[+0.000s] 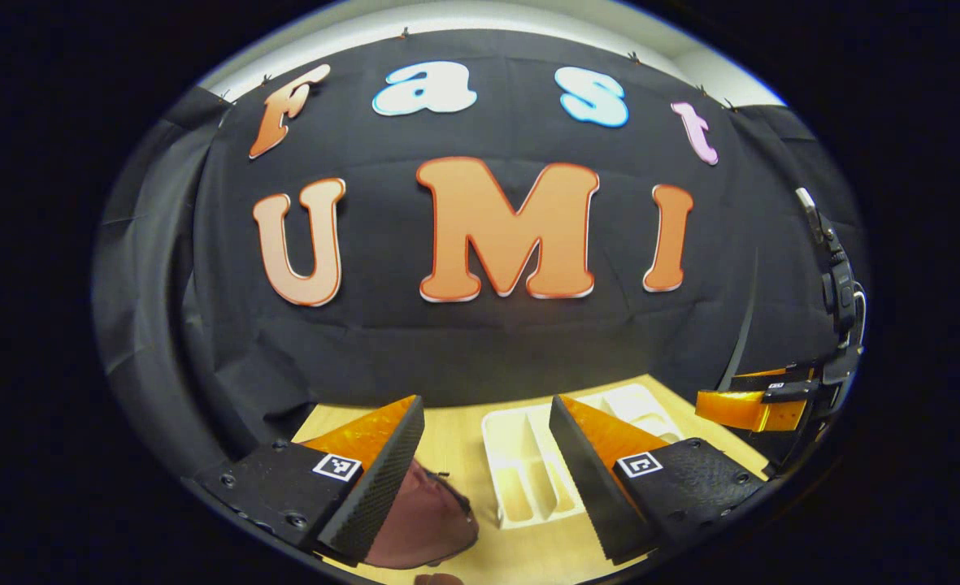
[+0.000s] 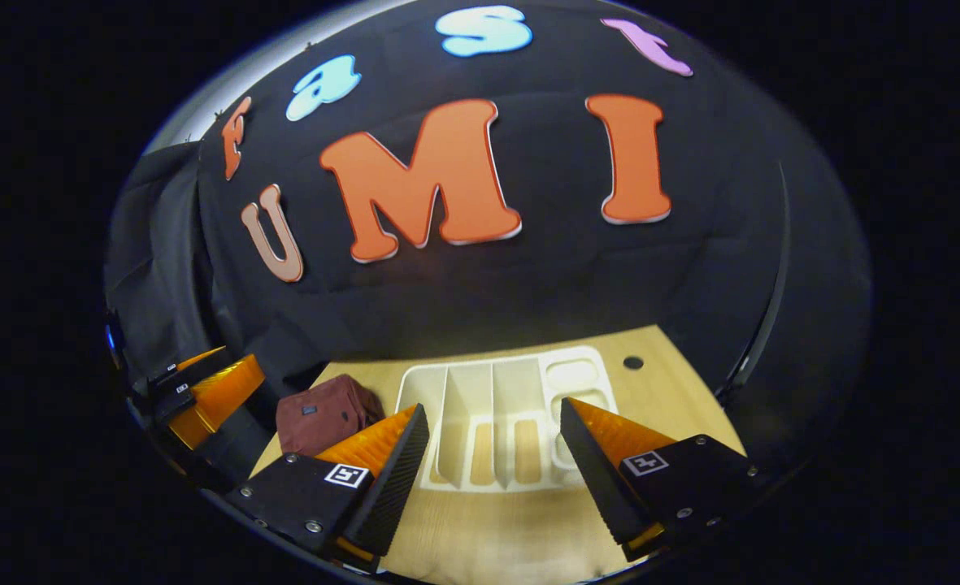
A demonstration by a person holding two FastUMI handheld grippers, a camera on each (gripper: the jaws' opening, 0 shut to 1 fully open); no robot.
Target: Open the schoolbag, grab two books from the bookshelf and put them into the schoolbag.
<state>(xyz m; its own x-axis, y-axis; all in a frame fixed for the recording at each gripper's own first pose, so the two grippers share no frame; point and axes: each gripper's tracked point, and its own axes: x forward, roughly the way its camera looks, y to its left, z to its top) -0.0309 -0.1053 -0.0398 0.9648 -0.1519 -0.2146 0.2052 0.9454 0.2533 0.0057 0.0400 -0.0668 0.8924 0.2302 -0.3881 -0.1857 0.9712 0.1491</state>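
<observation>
Left tool (image 1: 488, 455) open and empty just above schoolbag (image 1: 427, 520), low to its left on table (image 1: 463, 439); right tool (image 2: 492, 455), open too, farther, over white bookshelf (image 2: 496, 406).

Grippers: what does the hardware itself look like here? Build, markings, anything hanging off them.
Both the left gripper and the right gripper have two wedge-shaped fingers tapering forward, with ribbed inner faces. Each finger sits on a dark textured block held by visible screws and carries a small square black-and-white fiducial tag. In the left gripper view the right gripper's dark upright body appears at the right edge.
</observation>
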